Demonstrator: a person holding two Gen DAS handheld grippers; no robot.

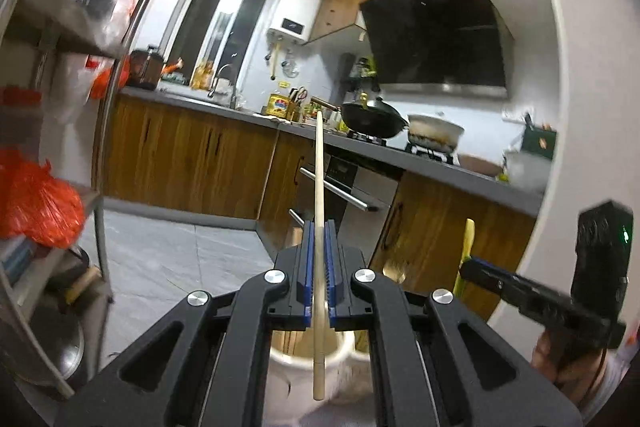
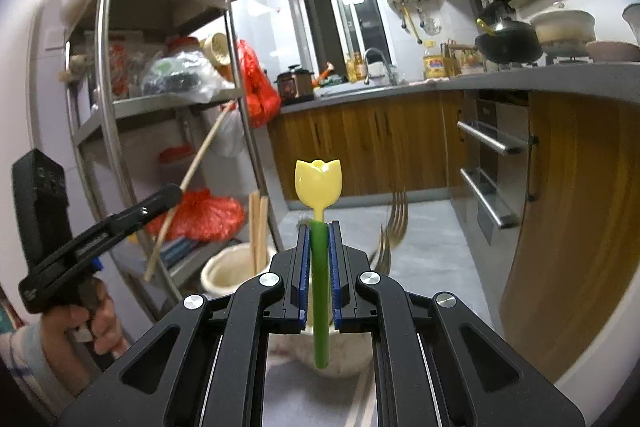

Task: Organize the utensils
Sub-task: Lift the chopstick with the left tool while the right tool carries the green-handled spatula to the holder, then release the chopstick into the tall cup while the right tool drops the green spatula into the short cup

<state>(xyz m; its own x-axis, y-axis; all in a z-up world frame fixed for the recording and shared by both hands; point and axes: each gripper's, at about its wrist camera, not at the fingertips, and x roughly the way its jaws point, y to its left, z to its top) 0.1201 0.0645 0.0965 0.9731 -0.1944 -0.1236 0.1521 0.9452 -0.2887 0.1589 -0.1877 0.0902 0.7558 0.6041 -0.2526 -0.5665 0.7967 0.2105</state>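
Note:
My left gripper [image 1: 319, 227] is shut on a single wooden chopstick [image 1: 319, 187] that stands upright, its lower end hanging over a cream ceramic holder [image 1: 304, 367]. My right gripper [image 2: 319, 227] is shut on a green-handled utensil with a yellow tulip-shaped head [image 2: 318, 183], held upright. Below it stand two cream holders: one [image 2: 224, 271] with several wooden chopsticks [image 2: 258, 227], one [image 2: 348, 355] under the jaws, with metal forks [image 2: 394, 227] blurred beside it. The left gripper [image 2: 170, 193] with its chopstick [image 2: 188, 183] shows at left in the right wrist view; the right gripper [image 1: 468, 265] shows at right in the left wrist view.
A metal shelf rack [image 2: 108, 115] with bags and jars stands at left. Wooden cabinets with a grey counter [image 2: 480, 81] run along the back and right, bearing a wok [image 1: 374, 119] and a pot [image 1: 434, 133]. An oven with bar handles [image 2: 490, 143] is at right. The floor is grey tile.

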